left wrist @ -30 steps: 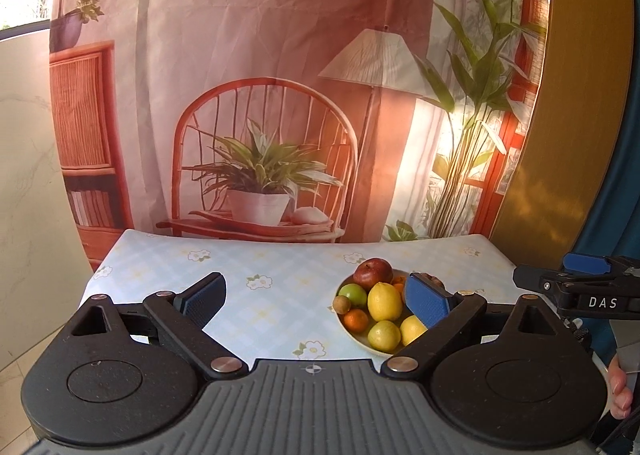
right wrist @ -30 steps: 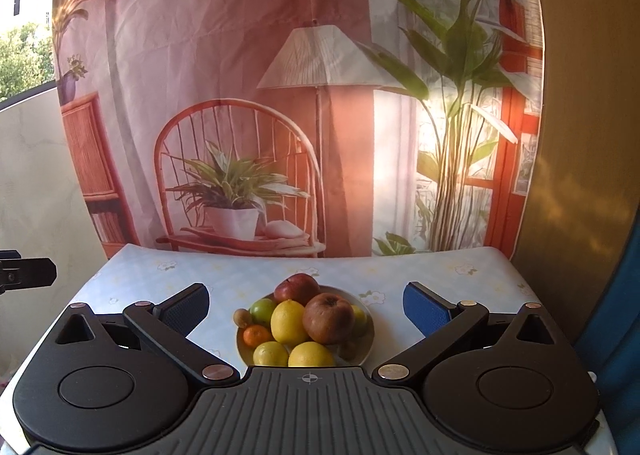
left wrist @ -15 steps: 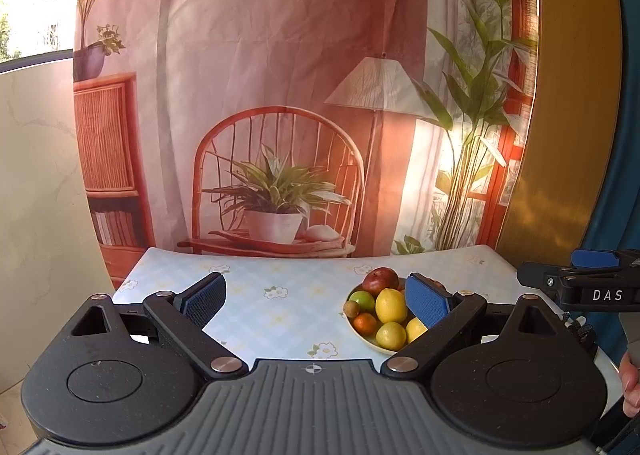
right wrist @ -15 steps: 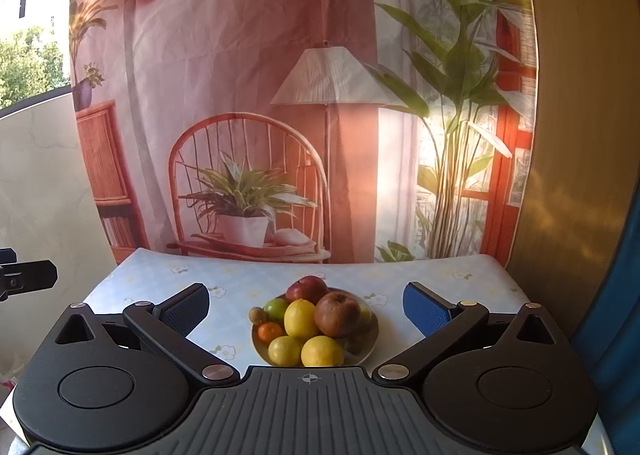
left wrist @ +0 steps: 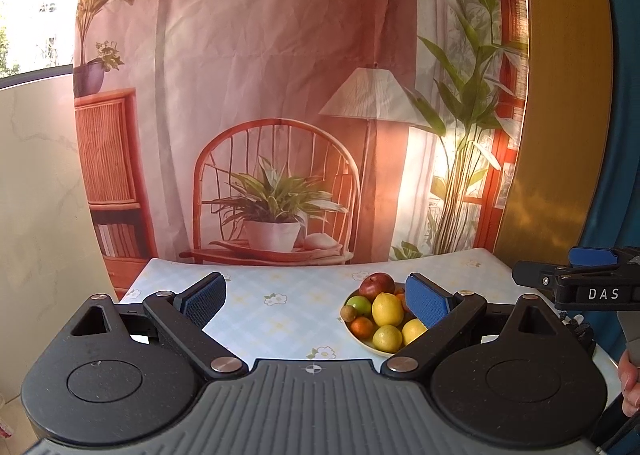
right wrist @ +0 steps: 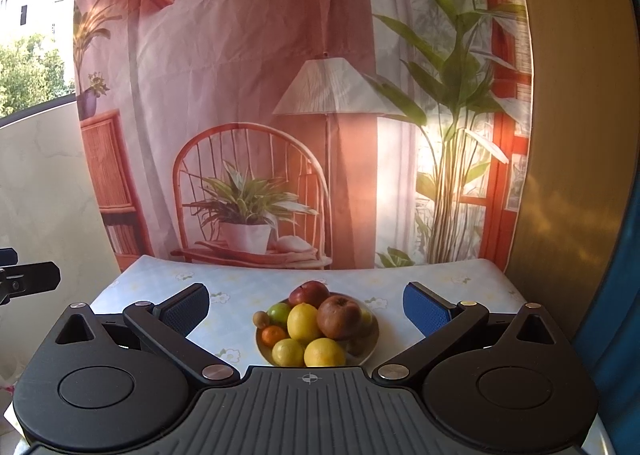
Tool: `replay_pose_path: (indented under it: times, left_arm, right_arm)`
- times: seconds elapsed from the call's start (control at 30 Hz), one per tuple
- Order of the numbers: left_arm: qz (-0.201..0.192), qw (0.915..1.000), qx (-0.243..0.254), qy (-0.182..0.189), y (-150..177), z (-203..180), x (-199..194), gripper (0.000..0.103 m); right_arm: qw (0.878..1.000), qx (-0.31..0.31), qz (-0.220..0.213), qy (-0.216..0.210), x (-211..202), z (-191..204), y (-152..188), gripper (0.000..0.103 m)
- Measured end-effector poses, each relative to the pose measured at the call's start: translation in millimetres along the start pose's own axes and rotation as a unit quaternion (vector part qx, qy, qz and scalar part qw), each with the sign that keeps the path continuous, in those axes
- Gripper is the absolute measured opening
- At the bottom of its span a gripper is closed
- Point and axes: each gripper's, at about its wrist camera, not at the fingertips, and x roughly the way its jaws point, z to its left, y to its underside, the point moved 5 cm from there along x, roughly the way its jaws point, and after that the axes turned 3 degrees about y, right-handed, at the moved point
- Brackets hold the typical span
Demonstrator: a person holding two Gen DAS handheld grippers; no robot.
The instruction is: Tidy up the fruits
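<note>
Sitting near the front edge of the table (right wrist: 460,275), right of its middle, the bowl (right wrist: 370,339) held the whole pile of fruit: 3 lemons, 2 apples, a green fruit, a small orange and a little brown one at the left rim. Both tools hung above the near edge. The right gripper (right wrist: 306,309) stood wide open with nothing in it, the bowl framed between its blue pads, and the left gripper (left wrist: 316,299) was likewise spread and empty, the bowl off to its right.

The fruit would likely handle as firm, round and smooth, so apt to roll or slip. The brownish apple (right wrist: 339,317) on top looked heaviest and best gripped across its widest part. A front lemon (right wrist: 324,351) seemed lighter and best squeezed across its short axis. Lifting a lower one first might topple the heap.

White letters reading "DAS" showed on the right tool's side (left wrist: 603,293); no other writing was readable.
</note>
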Motion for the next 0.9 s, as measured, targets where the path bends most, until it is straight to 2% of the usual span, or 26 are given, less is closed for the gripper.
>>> replay_pose_path:
  times: [0.9]
  left_arm:
    - [-0.002,1.0,-0.005,0.004,-0.8,0.2,0.0,0.098]
  right_arm:
    - [1.0,0.004,0.0,0.0,0.4,-3.3,1.5,0.103]
